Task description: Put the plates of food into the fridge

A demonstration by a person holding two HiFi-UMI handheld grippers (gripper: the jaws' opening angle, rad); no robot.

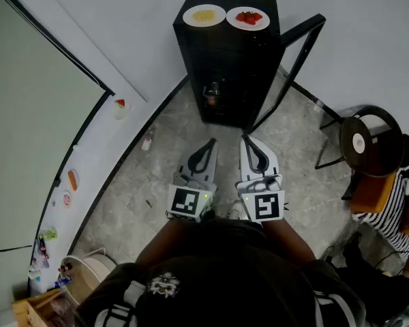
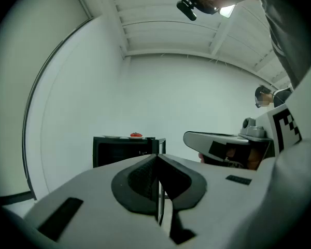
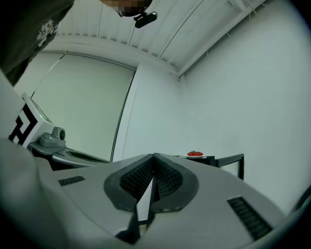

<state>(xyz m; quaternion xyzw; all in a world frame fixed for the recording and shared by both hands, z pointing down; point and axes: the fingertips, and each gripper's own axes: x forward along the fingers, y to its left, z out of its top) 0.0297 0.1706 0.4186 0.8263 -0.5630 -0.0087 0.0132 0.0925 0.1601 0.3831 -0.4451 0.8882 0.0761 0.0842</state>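
On top of the small black fridge (image 1: pixel 232 67), at the far end of the scene, sit a round white plate of yellow food (image 1: pixel 204 15) on the left and a round white plate of red food (image 1: pixel 248 18) just beside it on the right. The fridge's black door (image 1: pixel 296 60) stands swung open to the right. Nearer, over the grey speckled stone floor (image 1: pixel 150 182), the left gripper (image 1: pixel 211 142) and right gripper (image 1: pixel 247 139) are side by side, pointing toward the fridge and well apart from it. Each has its jaws pressed together on nothing. On the right stands a round black stool (image 1: pixel 371 142).
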